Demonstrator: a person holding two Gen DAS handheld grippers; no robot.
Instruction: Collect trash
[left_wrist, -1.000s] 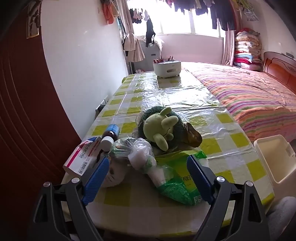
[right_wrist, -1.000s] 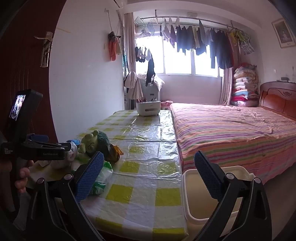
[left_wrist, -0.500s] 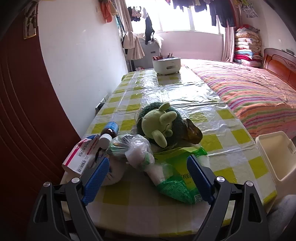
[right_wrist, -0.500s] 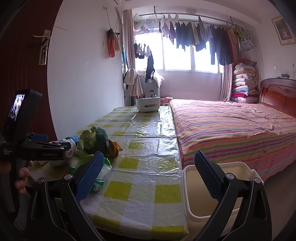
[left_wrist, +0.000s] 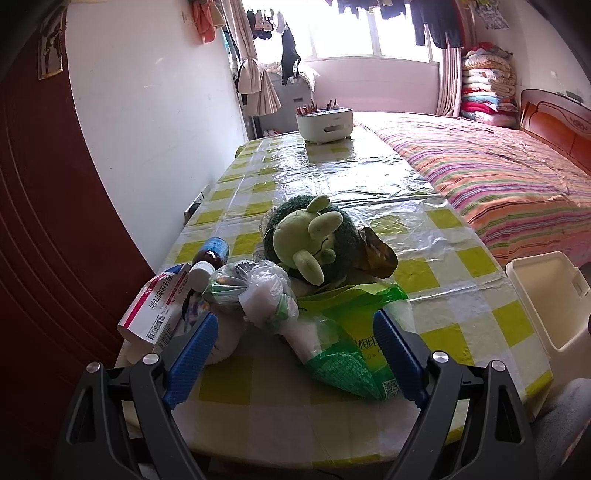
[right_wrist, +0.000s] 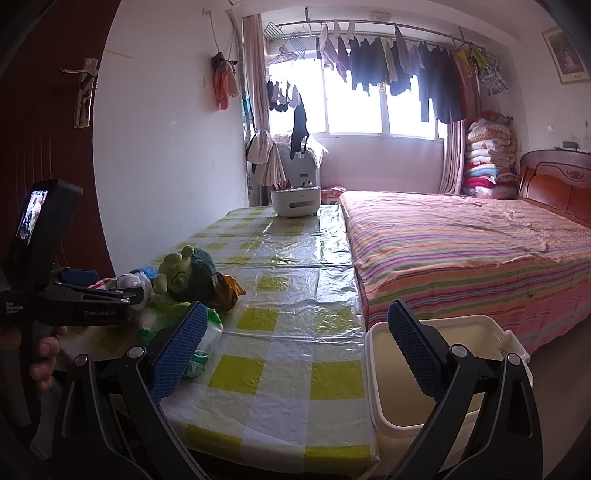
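Both the left gripper (left_wrist: 291, 354) and right gripper (right_wrist: 295, 354) have fingers spread wide and empty, the clear plastic bag (left_wrist: 264, 295) and green wrapper (left_wrist: 351, 354) lying on the worktop (left_wrist: 369, 192) between the left fingers, the cream bin (right_wrist: 443, 391) at the right gripper's 3 o'clock.

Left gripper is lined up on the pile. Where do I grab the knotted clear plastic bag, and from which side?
Grip the clear plastic bag at its bunched, twisted middle. Come straight in from the near table edge with the open left gripper, because the plush toy sits right behind it and the medicine box crowds its left.
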